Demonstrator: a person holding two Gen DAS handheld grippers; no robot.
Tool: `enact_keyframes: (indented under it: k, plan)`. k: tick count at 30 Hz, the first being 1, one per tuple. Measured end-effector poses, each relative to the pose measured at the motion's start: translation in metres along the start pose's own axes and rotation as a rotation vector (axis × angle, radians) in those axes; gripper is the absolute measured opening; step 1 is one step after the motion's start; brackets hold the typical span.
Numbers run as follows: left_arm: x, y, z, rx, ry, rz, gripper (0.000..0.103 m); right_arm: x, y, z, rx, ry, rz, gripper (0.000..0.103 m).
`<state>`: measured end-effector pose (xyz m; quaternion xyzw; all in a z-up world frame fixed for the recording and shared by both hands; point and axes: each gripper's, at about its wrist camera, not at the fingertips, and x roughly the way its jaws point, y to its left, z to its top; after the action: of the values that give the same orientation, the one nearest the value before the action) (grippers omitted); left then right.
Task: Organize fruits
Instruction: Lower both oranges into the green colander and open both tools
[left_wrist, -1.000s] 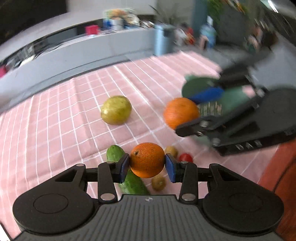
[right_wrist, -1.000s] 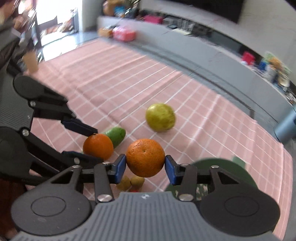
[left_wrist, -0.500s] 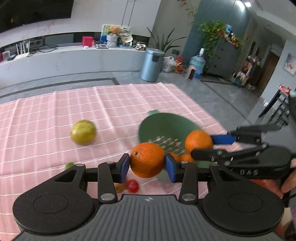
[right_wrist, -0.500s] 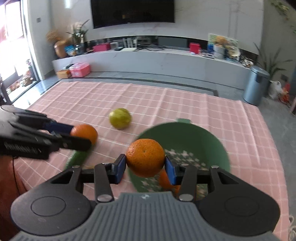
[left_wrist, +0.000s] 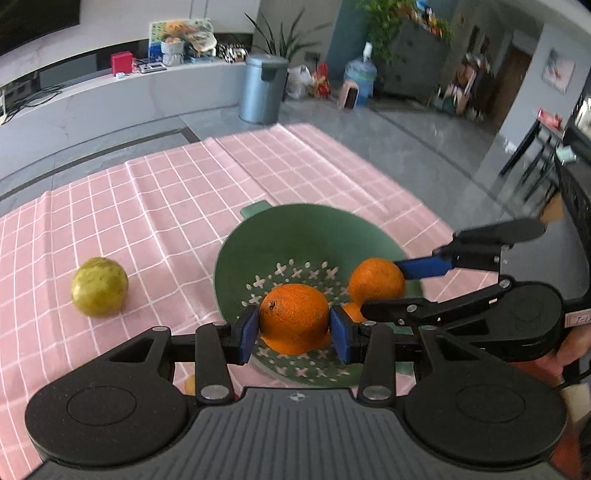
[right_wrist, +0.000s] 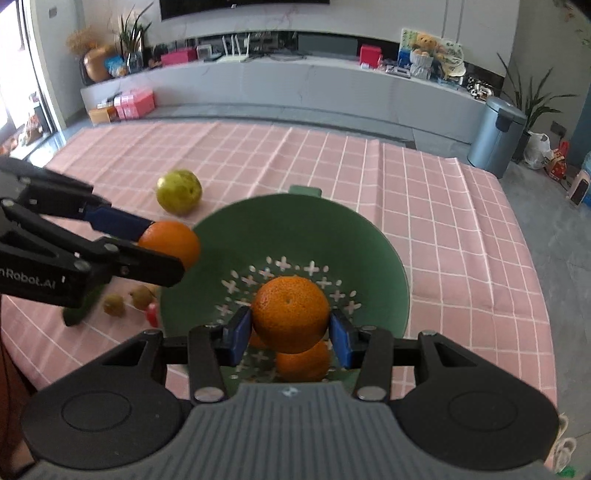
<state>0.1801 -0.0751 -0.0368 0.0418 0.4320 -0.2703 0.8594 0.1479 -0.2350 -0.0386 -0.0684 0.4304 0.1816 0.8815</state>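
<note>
My left gripper (left_wrist: 293, 329) is shut on an orange (left_wrist: 291, 312) and holds it above the near left part of the green colander (left_wrist: 306, 227). To its right, my right gripper (left_wrist: 388, 287) grips a second orange (left_wrist: 375, 280) over the colander's right side. The right wrist view shows that gripper (right_wrist: 290, 329) shut on its orange (right_wrist: 290, 310) above the colander (right_wrist: 295, 210), with another orange (right_wrist: 304, 365) lying in the bowl below. My left gripper (right_wrist: 166, 248) with its orange (right_wrist: 173, 242) hangs at the colander's left rim.
A yellow-green round fruit (right_wrist: 178, 191) rests on the pink checked cloth (right_wrist: 443, 221) left of the colander. A cucumber (right_wrist: 79, 314), two small brown fruits (right_wrist: 114, 304) and a red tomato (right_wrist: 151, 314) lie near the front left. A grey bin (right_wrist: 495, 136) stands on the floor beyond.
Both grippers have carried their oranges rightward from above the loose fruits to over the green colander. Each is still clamped on its orange.
</note>
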Motion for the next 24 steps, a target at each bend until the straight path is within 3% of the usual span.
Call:
enact_keyframes:
  k: [6,15,24]
  plan:
    - [0.023,-0.006,0.005,0.099,0.042,0.059,0.047,0.034,-0.007,0.008,-0.065,0.049,-0.036,0.043]
    - [0.052,-0.019,0.006,0.248,0.106,0.118,0.047,0.068,-0.01,0.013,-0.127,0.11,-0.016,0.043]
    - [0.064,-0.017,0.003,0.236,0.151,0.134,0.048,0.079,-0.006,0.011,-0.149,0.143,0.002,0.043]
